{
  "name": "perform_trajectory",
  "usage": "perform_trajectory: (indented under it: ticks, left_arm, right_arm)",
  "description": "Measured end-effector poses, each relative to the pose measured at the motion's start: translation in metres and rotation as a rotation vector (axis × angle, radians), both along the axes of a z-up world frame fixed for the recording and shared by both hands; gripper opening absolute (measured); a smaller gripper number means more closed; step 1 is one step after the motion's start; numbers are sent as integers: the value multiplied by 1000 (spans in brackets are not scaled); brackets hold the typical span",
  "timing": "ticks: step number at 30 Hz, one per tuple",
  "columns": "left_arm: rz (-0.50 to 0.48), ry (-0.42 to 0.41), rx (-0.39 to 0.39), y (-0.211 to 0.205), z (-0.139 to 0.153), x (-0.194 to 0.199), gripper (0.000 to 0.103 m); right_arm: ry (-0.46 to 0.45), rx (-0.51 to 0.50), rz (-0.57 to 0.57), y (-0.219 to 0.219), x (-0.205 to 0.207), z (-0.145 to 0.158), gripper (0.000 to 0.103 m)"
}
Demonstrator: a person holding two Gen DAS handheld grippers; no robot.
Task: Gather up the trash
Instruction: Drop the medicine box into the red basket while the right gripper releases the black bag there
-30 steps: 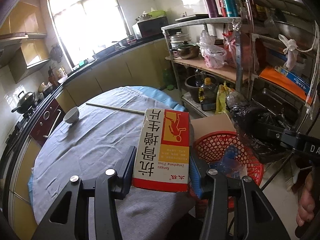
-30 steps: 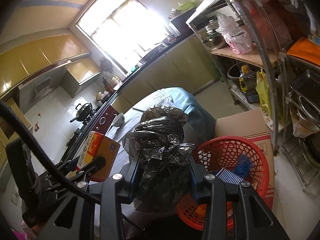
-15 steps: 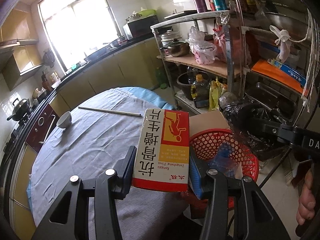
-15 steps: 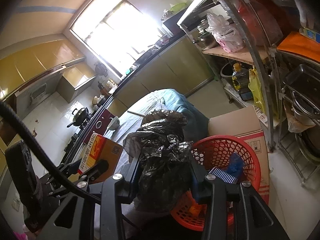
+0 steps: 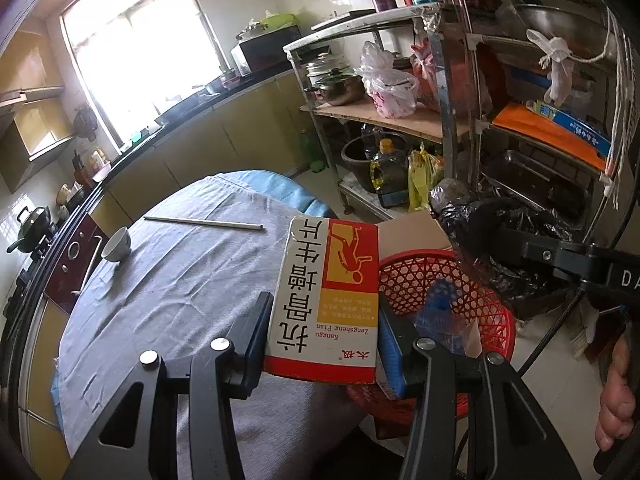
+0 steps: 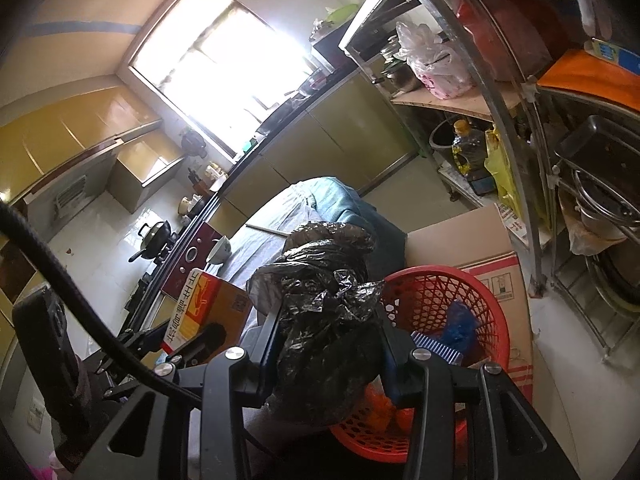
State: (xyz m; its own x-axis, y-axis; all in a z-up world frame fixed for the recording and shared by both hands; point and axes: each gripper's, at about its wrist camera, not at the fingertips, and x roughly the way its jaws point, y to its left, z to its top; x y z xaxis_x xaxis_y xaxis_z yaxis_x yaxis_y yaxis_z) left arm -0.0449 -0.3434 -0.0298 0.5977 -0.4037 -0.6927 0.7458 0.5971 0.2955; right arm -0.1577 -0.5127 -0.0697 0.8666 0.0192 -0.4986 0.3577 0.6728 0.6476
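My left gripper (image 5: 326,334) is shut on a white, red and yellow medicine box (image 5: 326,300), held over the table edge beside the red mesh basket (image 5: 452,280). My right gripper (image 6: 326,340) is shut on a crumpled black plastic bag (image 6: 324,312), held just left of and above the red basket (image 6: 440,304). The basket stands on the floor and holds blue and orange scraps. The bag also shows in the left wrist view (image 5: 504,248), and the box in the right wrist view (image 6: 200,308).
A round table with a grey cloth (image 5: 168,280) carries a white bowl (image 5: 116,245) and a chopstick (image 5: 204,222). A cardboard box (image 6: 464,240) stands behind the basket. A metal shelf rack (image 5: 452,112) with pots and bags fills the right.
Both grippers have drifted slightly right towards the basket with their loads; the basket sits closer to the box's right edge and lower under the bag. Both grips are unchanged.
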Motion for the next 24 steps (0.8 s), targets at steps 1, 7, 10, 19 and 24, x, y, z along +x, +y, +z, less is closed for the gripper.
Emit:
perform_trajectory:
  ticks: [1, 7, 10, 19, 24]
  left_arm:
    - [-3, 2, 4, -1, -2, 0, 51]
    - [-14, 25, 19, -9, -11, 0, 51]
    - [-19, 37, 23, -14, -14, 0, 51]
    - [-35, 59, 43, -23, -22, -2, 53]
    - [-45, 66, 55, -24, -24, -4, 54]
  right_arm:
    - [0, 4, -2, -1, -1, -1, 45]
    - [6, 29, -23, -8, -3, -9, 45]
    - [9, 46, -34, -13, -3, -15, 45]
    - [29, 98, -55, -24, 1, -31, 52]
    - [37, 133, -76, -31, -1, -38, 57]
